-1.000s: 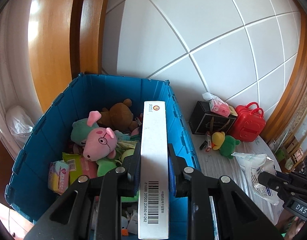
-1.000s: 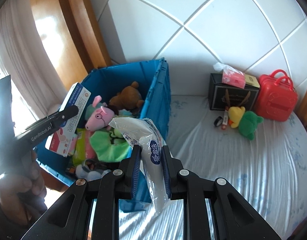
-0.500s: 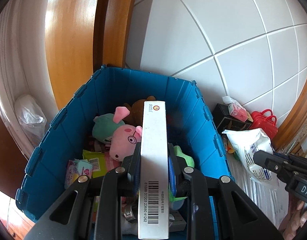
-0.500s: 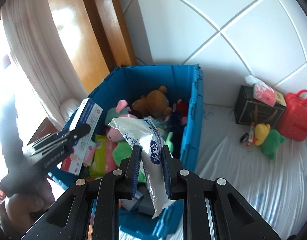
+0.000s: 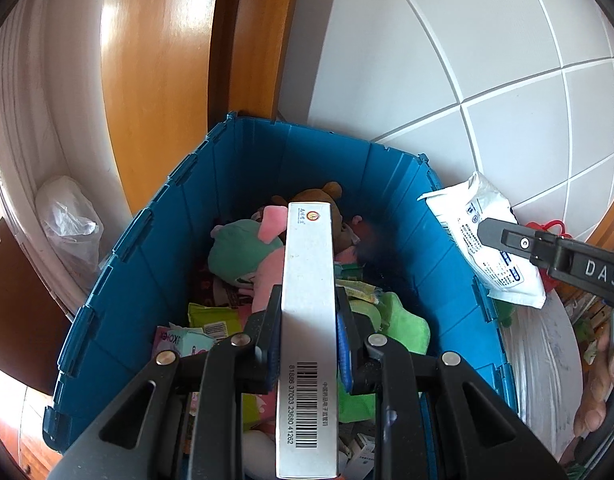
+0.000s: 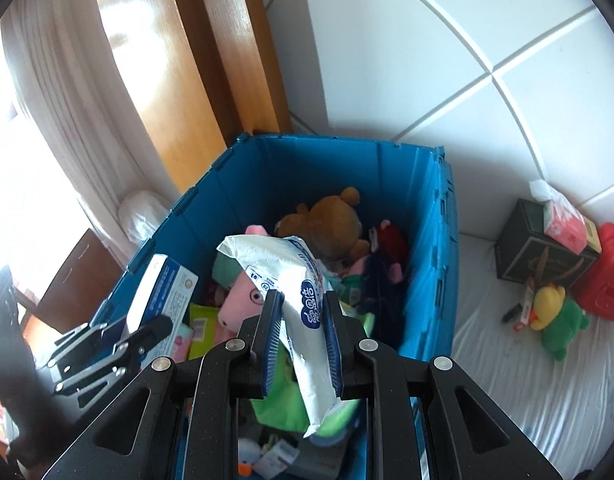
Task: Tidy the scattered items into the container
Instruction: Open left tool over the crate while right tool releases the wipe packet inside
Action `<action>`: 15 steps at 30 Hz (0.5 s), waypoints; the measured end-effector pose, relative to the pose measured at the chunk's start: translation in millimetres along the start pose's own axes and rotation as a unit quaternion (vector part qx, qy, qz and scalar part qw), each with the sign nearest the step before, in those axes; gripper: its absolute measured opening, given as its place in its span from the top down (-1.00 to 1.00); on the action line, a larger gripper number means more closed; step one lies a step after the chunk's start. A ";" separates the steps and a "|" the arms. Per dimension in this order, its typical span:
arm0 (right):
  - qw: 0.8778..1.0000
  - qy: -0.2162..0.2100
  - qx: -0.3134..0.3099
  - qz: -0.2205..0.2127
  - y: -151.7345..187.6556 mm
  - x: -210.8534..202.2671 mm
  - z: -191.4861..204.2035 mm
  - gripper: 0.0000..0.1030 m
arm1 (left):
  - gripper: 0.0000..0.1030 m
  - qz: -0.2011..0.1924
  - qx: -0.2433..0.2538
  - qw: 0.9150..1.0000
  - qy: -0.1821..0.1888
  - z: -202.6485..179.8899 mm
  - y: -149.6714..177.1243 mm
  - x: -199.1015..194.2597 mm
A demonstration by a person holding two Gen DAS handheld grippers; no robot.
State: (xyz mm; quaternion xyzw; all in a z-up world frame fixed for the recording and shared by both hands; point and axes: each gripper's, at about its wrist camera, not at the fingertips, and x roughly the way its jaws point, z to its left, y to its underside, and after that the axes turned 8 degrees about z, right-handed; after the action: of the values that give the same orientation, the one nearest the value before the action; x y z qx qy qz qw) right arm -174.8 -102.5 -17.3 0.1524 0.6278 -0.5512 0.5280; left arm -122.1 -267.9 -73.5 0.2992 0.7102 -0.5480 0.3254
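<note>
Left gripper: left gripper (image 5: 307,320) at the bottom centre of its own view, fingers clamped on the long sides of a flat white cardboard box with a barcode (image 5: 307,320), held over the open blue plastic crate (image 5: 155,248).
Right gripper: right gripper (image 6: 301,316) at the bottom centre of its view, pads pinching a white plastic pouch with blue print (image 6: 303,280), also over the crate.
Crate contents: a pink pig plush (image 6: 243,300), a brown teddy bear (image 6: 327,220), green cloth and small packets, piled in the middle of both frames.
Surface: white wrinkled sheet (image 6: 527,364) at the lower right of the right view.
Room: white tiled wall (image 5: 447,60) at the upper right, wooden frame (image 5: 163,60) at the upper left.
Right view only: a yellow-and-green plush toy (image 6: 555,320), a dark box (image 6: 539,244) and a red plastic case (image 6: 607,276) at the right edge, on the sheet well apart from the crate; the white box's blue-printed face.
Left view only: the barcode edge; a clear plastic bag (image 5: 67,216) at the left edge, outside the crate.
</note>
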 end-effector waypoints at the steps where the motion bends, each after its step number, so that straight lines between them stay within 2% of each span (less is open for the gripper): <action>1: 1.000 0.000 -0.002 0.000 -2.8 1.5 0.1 0.60 | 0.57 0.002 -0.002 1.000 -0.001 1.6 -0.9 2.0; 15: 1.000 0.007 -0.023 0.017 -49.0 35.1 4.2 0.60 | 0.57 0.016 -0.011 1.000 -0.017 20.5 -3.3 17.1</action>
State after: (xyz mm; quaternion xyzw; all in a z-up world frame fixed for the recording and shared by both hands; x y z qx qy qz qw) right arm -224.6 -136.7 -19.7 0.1551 0.6409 -0.5266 0.5365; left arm -132.3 -287.4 -88.9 0.2971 0.7060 -0.5397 0.3493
